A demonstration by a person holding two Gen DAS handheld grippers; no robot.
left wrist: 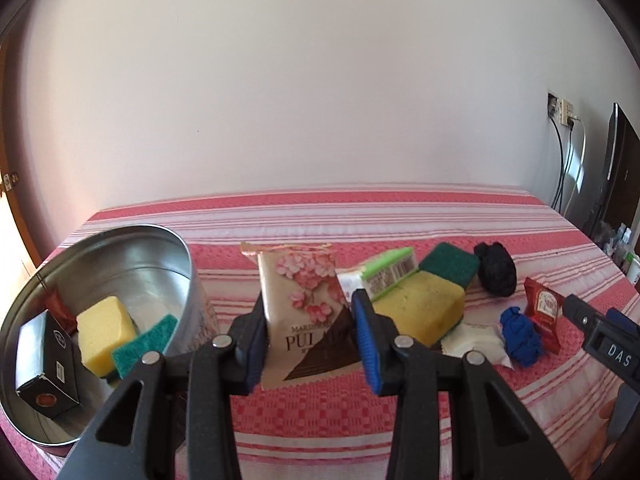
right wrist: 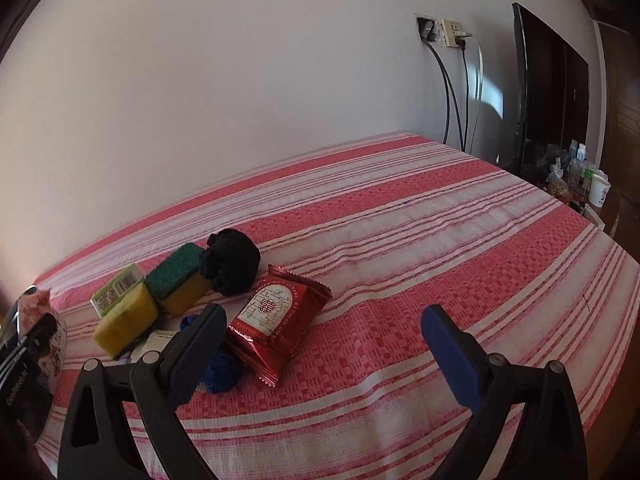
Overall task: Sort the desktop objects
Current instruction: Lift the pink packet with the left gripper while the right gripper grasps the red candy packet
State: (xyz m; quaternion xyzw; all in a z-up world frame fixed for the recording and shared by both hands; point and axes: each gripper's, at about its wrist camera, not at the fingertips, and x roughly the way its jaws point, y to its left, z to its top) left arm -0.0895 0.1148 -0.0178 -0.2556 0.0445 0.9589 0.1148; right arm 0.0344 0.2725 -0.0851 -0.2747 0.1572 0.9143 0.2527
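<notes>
Left wrist view has my left gripper [left wrist: 312, 340] clamped on a cherry-blossom snack packet [left wrist: 306, 312], the blue pads [left wrist: 366, 344] pressing its two sides so it stands upright between the fingers, lifted off the striped cloth [left wrist: 320, 420]. To the left of my left finger sits a round metal tin [left wrist: 120, 248], and inside it I can see a black box [left wrist: 48, 364], a yellow-and-green sponge [left wrist: 106, 330] and something red tucked against the wall behind the box. Beyond my right finger, a green-labelled bar [left wrist: 384, 274] rests on top of a second sponge [left wrist: 424, 300], with a third, green side up, touching it behind. Further right lie a white sachet [left wrist: 478, 344], a blue cloth bundle [left wrist: 520, 336], a red packet [left wrist: 544, 312] and a black cloth ball [left wrist: 496, 270], all close together. At the far right edge the other gripper's black body pokes in.

From the right wrist view, my right gripper [right wrist: 324, 340] stands wide open with nothing between the fingers. Its left finger hangs over the blue bundle [right wrist: 222, 370] and is just beside the red packet [right wrist: 276, 318]; its right finger is over bare cloth. The sponges [right wrist: 128, 320], the bar [right wrist: 118, 288] and the black ball [right wrist: 232, 260] lie ahead and left of the fingers
</notes>
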